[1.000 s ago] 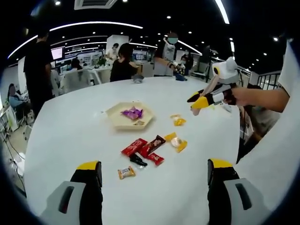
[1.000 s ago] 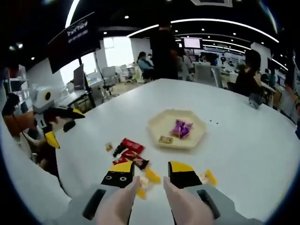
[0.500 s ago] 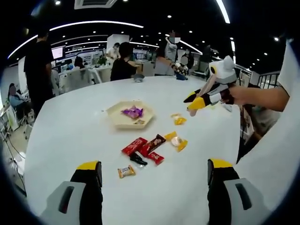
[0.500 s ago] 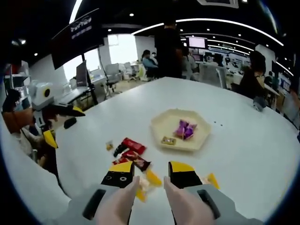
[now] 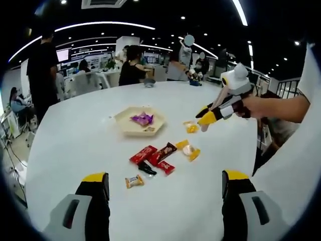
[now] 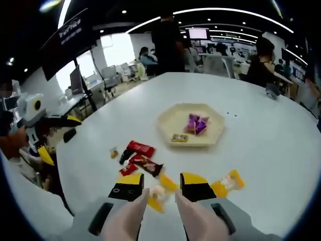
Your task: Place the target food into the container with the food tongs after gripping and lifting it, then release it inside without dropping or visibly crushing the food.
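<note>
A large white worktop (image 5: pixel 75 145) carries a hexagonal cream tray (image 5: pixel 139 123) that already holds a purple-wrapped sweet (image 5: pixel 142 119) and a small brown-and-gold piece near its rim. In the left gripper view, the left gripper (image 5: pixel 165 188) stands released, its two yellow-tipped jaws wide apart over bare worktop at the near edge, holding nothing. Nearer than the tray lies a loose group of snacks: a red bar (image 5: pixel 142 154), a dark brown bar (image 5: pixel 164 152) just beside it, a small red packet and a black piece touching it, and a small tan candy (image 5: pixel 134 181) set apart to the near left. A yellow-wrapped snack (image 5: pixel 188 150) lies just right of the bars, and another yellow packet (image 5: pixel 190 127) sits farther off, to the right of the tray. The right gripper (image 5: pixel 206 117) comes in from the right in a person's hand, its yellow tips low and close to the farther yellow packet. In the right gripper view, its jaws stand narrowly parted with pale tongs along them, the yellow-wrapped snack showing between the tips; whether they grip it cannot be told. People sit and stand at desks in the background.
</note>
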Tool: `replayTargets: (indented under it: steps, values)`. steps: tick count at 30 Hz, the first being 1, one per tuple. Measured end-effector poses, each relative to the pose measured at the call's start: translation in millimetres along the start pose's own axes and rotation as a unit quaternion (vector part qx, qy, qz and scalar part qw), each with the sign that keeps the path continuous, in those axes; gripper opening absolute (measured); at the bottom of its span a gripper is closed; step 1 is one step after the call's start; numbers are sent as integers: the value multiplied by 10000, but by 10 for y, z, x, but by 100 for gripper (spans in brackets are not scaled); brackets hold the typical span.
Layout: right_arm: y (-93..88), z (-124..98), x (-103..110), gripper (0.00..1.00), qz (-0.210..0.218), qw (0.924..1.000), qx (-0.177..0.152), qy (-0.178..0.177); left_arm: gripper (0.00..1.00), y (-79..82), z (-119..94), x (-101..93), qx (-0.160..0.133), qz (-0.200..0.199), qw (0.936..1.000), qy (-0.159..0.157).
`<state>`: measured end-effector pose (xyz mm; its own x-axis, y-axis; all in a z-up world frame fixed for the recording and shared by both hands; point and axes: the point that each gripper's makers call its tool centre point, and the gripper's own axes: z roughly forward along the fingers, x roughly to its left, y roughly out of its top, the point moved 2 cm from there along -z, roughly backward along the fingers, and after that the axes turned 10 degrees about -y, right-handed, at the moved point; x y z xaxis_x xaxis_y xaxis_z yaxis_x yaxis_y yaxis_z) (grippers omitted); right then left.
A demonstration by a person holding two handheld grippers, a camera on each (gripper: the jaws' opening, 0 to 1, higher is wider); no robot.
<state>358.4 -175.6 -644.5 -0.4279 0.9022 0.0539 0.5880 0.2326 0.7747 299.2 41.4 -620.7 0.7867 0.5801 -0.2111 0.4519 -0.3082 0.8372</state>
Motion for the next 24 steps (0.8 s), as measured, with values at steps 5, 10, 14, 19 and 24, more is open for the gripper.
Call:
replayTargets:
  steps: [5, 10, 14, 19, 24]
  values:
    - [-113, 67, -2, 28, 339, 9993, 132, -86, 93, -8, -20, 3, 9, -4, 10000, 10]
    - [-213, 132, -1, 28, 493, 9982, 291, -178, 93, -18, -45, 12, 28, 1, 10000, 34]
    - [-241, 160, -5, 28, 590, 9974, 335, -222, 93, -21, -50, 18, 27, -5, 10000, 44]
    - [-263, 202, 13, 28, 703, 9965, 399, -201, 93, -28, -46, 5, 35, -11, 10000, 31]
    - [-285, 233, 48, 26, 844, 9953, 463, -102, 93, -38, -80, 14, 58, -10, 10000, 50]
